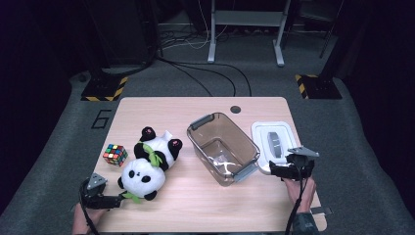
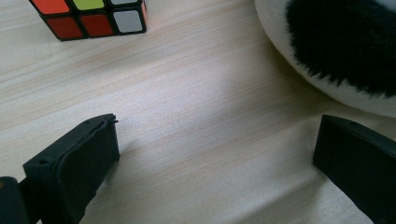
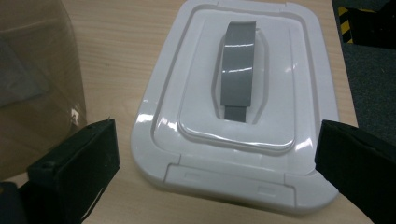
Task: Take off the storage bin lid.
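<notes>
Here, right gripper (image 1: 286, 170) spread wide at the near end of the white lid (image 1: 274, 142), jaws parted to either side of its near short edge with nothing pinched between them. Lid lying flat on the table (image 1: 205, 215) at roughly 4 o'clock from the table's middle, just beside the clear bin (image 1: 222, 147). Lid's long axis running near to far, from 6 toward 12 o'clock as seen along the right gripper, grey handle (image 3: 239, 70) aligned the same way. Straight ahead at 12 o'clock from the jaws, then, so probably a short forward reach to straddle the lid or handle. Left gripper (image 1: 105, 198) also spread and holding nothing, far over at 8 o'clock beside the panda plush (image 1: 147, 169), with the colour cube (image 1: 115, 154) at 11 o'clock from it; clearly the farther hand from the lid.
</notes>
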The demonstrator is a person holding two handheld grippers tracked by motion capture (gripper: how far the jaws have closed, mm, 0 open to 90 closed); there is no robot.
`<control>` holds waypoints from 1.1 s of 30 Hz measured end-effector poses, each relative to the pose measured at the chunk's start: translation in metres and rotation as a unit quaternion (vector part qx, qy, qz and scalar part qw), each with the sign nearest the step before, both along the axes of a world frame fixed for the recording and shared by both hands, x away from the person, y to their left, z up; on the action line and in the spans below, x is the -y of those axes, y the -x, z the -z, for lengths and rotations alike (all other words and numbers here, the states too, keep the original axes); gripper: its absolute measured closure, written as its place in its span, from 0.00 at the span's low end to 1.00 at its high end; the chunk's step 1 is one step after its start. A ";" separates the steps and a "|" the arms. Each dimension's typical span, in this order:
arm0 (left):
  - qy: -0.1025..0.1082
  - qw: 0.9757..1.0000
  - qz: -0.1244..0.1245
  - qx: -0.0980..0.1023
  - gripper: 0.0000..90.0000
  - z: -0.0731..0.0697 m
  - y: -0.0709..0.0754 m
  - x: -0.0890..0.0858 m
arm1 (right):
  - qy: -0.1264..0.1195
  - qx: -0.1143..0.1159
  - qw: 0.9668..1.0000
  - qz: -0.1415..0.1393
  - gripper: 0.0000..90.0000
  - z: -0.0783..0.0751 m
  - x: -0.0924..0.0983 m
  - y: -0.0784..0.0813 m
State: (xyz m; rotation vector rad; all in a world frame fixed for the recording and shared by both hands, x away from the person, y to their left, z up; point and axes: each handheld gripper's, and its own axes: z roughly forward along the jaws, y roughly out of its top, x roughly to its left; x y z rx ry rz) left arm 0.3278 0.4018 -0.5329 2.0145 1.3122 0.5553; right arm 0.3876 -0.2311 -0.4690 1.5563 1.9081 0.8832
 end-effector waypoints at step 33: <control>0.000 1.000 0.000 0.000 0.00 0.000 0.000 0.000 | 0.007 -0.020 1.000 -0.005 0.00 0.058 -0.007 0.050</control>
